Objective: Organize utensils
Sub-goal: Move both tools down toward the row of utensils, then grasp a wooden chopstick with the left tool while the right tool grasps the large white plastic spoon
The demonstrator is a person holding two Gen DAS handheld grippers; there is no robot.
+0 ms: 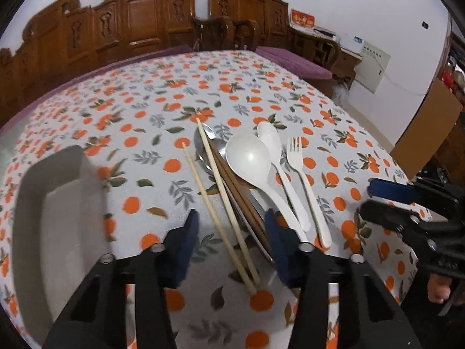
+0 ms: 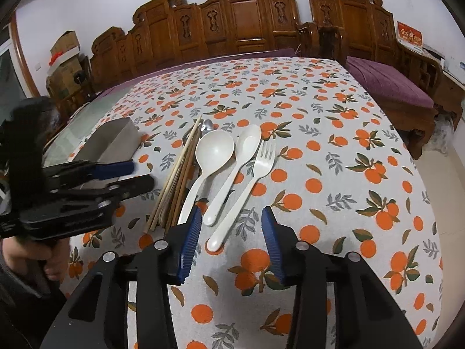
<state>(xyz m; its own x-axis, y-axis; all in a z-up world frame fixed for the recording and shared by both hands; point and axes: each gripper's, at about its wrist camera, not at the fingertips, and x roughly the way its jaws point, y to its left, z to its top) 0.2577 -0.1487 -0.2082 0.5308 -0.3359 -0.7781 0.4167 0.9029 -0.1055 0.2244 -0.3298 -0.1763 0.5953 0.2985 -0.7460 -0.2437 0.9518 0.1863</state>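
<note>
Left gripper (image 1: 231,240): nearest in the left wrist view; jaws spread wide, gripping nothing; the near ends of the chopsticks and metal handles lie between its blue pads (image 1: 186,247).
Right gripper (image 2: 231,240): jaws spread wide, gripping nothing; the fork's handle end lies on the cloth between the pads, and the left pad (image 2: 190,242) is just beside the big spoon's handle.
Light chopsticks (image 1: 221,200): two, at the left of the pile, running near to far.
Dark chopsticks (image 1: 238,186): beside the light pair, partly under the large white spoon.
Metal spoons (image 1: 203,142): under the chopsticks; only bowls and parts of handles show.
Large white spoon (image 2: 213,151): bowl up, middle of the pile.
Small white spoon (image 2: 247,145): just right of the large one.
White fork (image 2: 261,160): rightmost, tines far.
Grey tray (image 1: 55,203): left of the pile, well apart from it.
Worktop (image 2: 348,174): orange-print cloth; open cloth right of the fork and beyond the pile; the right edge drops off near the purple cushion (image 2: 389,87).
Carved wooden chairs (image 2: 247,20): along the far edge.
</note>
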